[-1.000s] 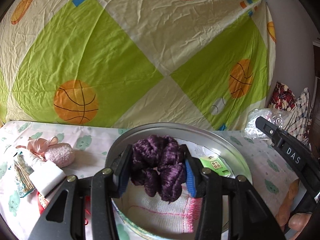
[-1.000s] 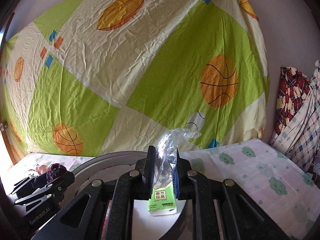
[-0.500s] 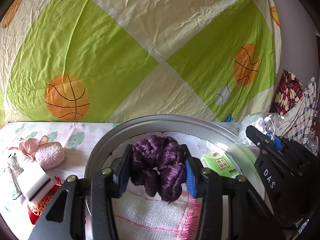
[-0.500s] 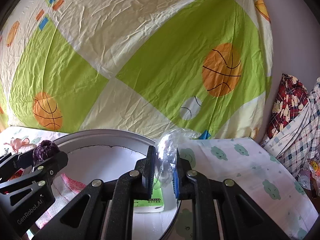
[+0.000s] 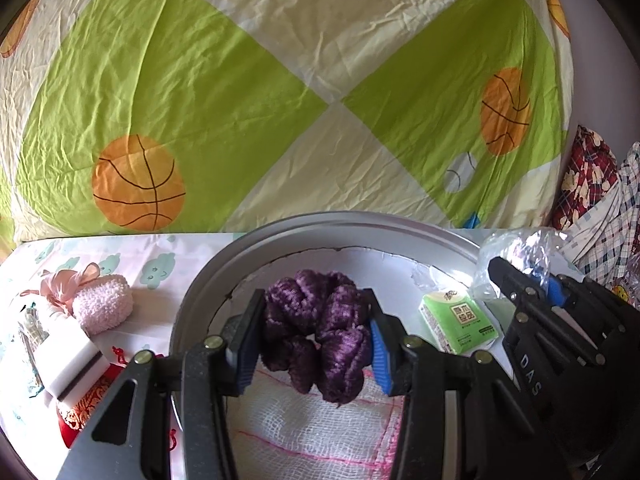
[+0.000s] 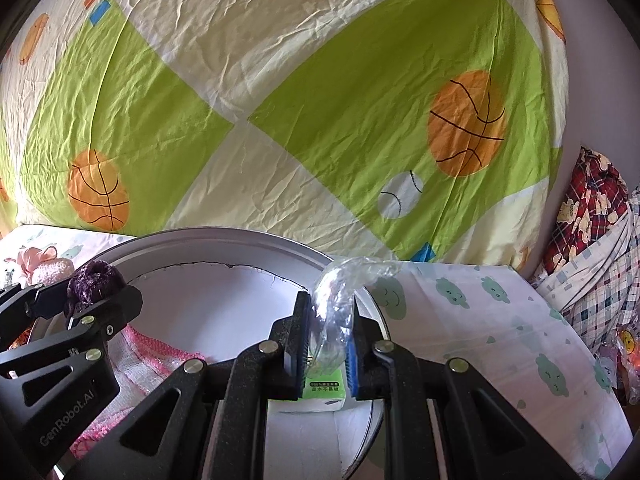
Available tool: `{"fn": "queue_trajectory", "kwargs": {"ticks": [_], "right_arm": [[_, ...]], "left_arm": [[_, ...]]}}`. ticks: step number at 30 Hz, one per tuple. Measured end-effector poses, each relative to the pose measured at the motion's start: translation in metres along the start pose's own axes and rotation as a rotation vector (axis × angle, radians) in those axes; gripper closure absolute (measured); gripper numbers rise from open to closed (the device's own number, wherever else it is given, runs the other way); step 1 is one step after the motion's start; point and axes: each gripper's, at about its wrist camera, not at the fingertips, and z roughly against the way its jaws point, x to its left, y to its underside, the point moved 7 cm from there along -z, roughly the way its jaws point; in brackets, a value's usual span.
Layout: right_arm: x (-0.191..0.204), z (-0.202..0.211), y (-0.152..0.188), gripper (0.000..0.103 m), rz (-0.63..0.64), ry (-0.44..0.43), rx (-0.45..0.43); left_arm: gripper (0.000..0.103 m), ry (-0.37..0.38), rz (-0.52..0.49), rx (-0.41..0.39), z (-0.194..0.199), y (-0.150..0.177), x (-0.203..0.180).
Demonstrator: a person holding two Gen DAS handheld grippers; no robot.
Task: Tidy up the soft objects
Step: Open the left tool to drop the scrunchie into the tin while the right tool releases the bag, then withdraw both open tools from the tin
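Left wrist view, round tray [image 5: 224, 276] holding white cloth [image 5: 312, 432] and tissue pack [image 5: 460, 322], left fingers [image 5: 246, 340] pinching purple scrunchie [image 5: 316, 332], right fingers [image 6: 352, 344] pinching plastic bag [image 6: 340, 300]

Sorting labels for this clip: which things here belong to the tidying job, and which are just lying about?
In the job: purple velvet scrunchie, green tissue pack, clear plastic bag, round metal tray, pink-edged gauze cloth.
Lying about: basketball-print sheet, plaid fabric.

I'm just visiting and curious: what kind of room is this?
Probably a bedroom or living space at home, not a lab. A basketball-print sheet hangs behind, a cloud-print cloth covers the surface, and plaid fabrics are piled at the right.
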Motion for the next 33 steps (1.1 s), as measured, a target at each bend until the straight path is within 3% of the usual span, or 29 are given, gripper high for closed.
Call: {"fn": "queue_trajectory", "kwargs": {"ticks": [7, 9, 10, 11, 12, 14, 17, 20, 33], "right_arm": [[0.008, -0.001, 0.003, 0.086, -0.006, -0.058, 0.011], [0.01, -0.002, 0.005, 0.08, -0.017, -0.085, 0.031], [0.01, -0.003, 0.006, 0.064, -0.024, -0.089, 0.04], [0.01, -0.002, 0.005, 0.042, -0.034, -0.097, 0.042], [0.006, 0.001, 0.004, 0.039, -0.053, -0.082, 0.027], [-0.002, 0.008, -0.001, 0.037, -0.088, -0.081, -0.02], [-0.015, 0.018, -0.007, 0.03, -0.166, -0.09, -0.062], [-0.026, 0.024, -0.01, 0.022, -0.224, -0.076, -0.095], [-0.033, 0.035, -0.009, 0.022, -0.227, 0.005, -0.154]], "left_arm": [[0.058, -0.01, -0.005, 0.006, 0.0, 0.002, 0.001], [0.052, -0.017, -0.007, 0.008, 0.0, 0.003, 0.003], [0.049, -0.025, -0.006, 0.009, -0.001, 0.003, 0.003], [0.043, -0.031, -0.004, 0.009, 0.0, 0.003, 0.004], [0.038, -0.028, -0.002, 0.0, 0.002, 0.002, 0.004], [0.017, -0.055, 0.009, -0.027, 0.006, 0.0, 0.008], [0.0, -0.077, 0.026, -0.046, 0.01, -0.003, 0.014], [0.0, -0.077, 0.055, -0.07, 0.016, -0.006, 0.02], [0.0, -0.165, 0.026, -0.107, 0.024, -0.005, 0.03]]}}
